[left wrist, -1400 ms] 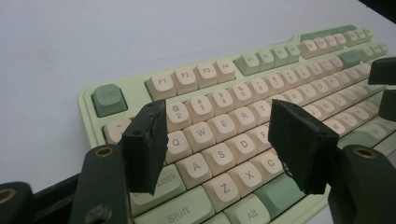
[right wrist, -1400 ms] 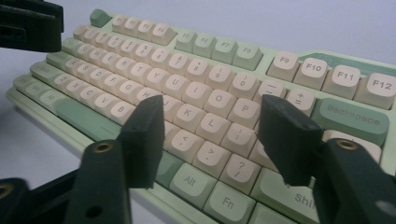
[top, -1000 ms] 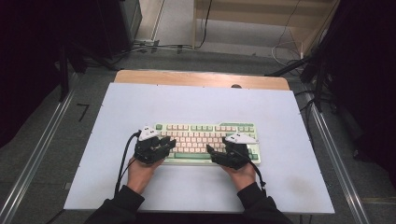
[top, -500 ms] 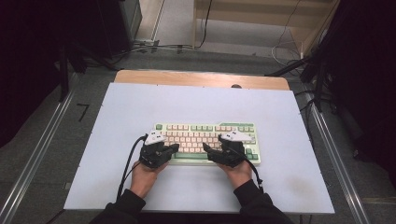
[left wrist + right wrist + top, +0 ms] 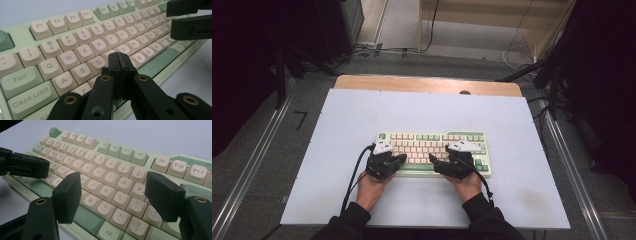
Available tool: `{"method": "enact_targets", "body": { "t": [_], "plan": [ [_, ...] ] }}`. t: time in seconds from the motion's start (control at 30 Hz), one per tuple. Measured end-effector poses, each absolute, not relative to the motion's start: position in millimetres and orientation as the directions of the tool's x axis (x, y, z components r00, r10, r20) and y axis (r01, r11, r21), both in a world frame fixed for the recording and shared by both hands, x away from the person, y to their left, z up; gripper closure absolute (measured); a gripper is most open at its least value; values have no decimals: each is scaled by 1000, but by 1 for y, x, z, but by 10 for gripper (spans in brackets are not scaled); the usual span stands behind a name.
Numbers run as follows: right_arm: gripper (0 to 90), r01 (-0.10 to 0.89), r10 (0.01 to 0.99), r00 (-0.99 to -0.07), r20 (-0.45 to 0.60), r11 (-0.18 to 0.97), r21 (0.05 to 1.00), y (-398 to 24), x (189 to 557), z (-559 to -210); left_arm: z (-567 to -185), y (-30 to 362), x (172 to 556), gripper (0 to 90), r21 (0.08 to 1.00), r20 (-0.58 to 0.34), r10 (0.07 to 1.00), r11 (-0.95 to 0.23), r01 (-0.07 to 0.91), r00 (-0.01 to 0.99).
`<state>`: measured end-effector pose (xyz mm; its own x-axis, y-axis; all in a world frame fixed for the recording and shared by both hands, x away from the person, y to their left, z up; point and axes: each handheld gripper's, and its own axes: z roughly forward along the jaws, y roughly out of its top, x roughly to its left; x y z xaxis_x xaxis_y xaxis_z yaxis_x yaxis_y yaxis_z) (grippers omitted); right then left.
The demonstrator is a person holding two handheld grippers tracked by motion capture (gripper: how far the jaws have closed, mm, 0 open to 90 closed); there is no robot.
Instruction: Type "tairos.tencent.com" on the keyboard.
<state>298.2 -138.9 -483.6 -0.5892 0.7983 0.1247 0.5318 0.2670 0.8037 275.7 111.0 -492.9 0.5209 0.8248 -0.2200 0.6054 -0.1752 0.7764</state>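
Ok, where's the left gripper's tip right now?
In the left gripper view, the left gripper, jaws shut, sits over the keyboard by the D key.

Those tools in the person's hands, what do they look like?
Each tool, left and right, is black with blocky jaws, brass-coloured rivets at the links and a pale three-cornered plate on top. A black cable trails from the left one. The person wears dark sleeves.

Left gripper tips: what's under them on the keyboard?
The shut left gripper hovers over the keyboard, beside the D key. Its jaws cover the keys directly beneath, so they can't be read.
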Motion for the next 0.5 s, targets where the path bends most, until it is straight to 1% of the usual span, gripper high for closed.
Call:
{"method": "enact_targets", "body": {
  "t": [0.5],
  "plan": [
    [277, 537, 800, -588, 121, 274, 798, -140, 298, -485, -494, 107, 277, 900, 775, -213, 824, -184, 604, 524]
  ]
}}
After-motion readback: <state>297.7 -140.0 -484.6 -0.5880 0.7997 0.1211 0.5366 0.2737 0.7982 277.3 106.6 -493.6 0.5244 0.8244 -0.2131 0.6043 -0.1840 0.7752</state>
